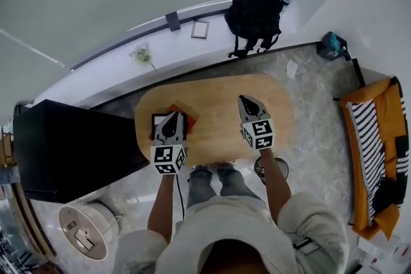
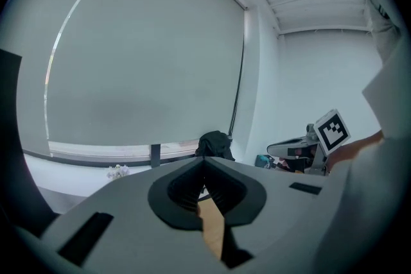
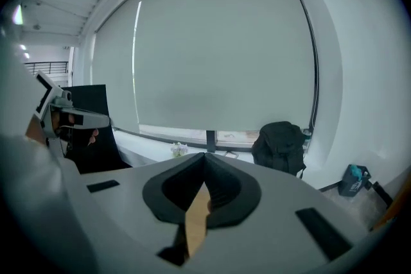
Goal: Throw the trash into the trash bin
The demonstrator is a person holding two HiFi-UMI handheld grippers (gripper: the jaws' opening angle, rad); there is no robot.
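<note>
Oval light-wood tabletop is a warm honey tan; the flat orange-red square thing on it really pops; left gripper and right gripper are both light grey with black pads, and each carries a cube of black-and-white square markers; soft black backpack sits against a white ledge; big boxy cabinet — also black; the couch is orange with a black-and-white striped cushion; small teal thing in the corner; stone floor — speckled grey.
</note>
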